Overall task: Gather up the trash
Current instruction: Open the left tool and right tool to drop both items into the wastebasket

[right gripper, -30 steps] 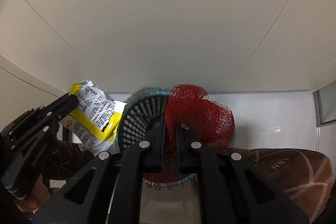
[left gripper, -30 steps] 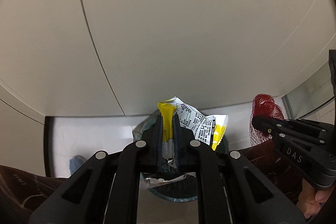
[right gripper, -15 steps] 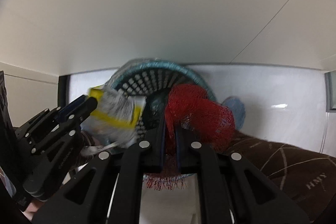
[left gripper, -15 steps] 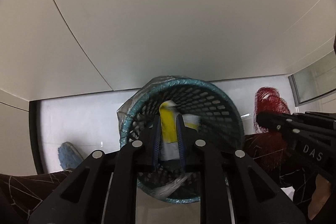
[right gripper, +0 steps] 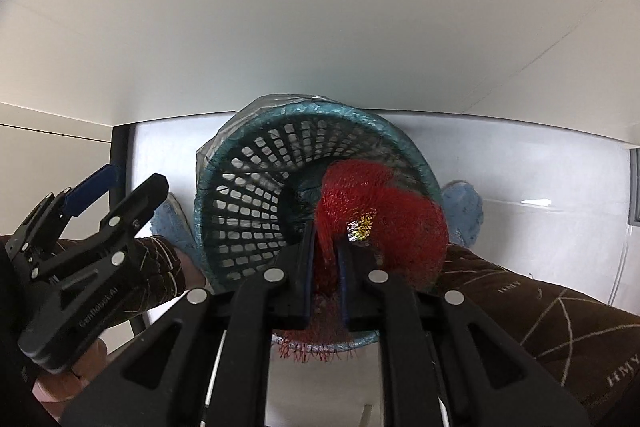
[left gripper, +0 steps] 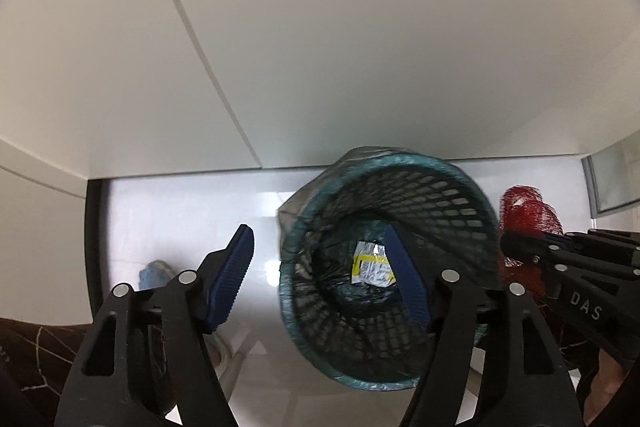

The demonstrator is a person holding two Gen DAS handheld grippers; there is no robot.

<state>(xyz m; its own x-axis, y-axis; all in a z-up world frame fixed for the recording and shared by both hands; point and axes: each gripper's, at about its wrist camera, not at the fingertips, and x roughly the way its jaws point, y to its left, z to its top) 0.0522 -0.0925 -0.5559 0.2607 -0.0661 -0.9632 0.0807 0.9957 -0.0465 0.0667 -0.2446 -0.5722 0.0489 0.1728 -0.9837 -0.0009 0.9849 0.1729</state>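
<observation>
Blue slipper [right gripper: 464, 213] on white floor [left gripper: 168, 211]; white cabinet panels [left gripper: 320, 47] behind.

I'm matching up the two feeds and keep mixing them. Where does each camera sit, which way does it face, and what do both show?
Left wrist: rides the left gripper, looking steeply down into the mesh bin where the yellow wrapper lies; its fingers have just opened, nothing between them.
Right wrist: rides the right gripper, looking straight down over the bin; fingers shut on the red net; brown sleeves show.
Shared: bin, wrapper, net, each other's gripper.
</observation>
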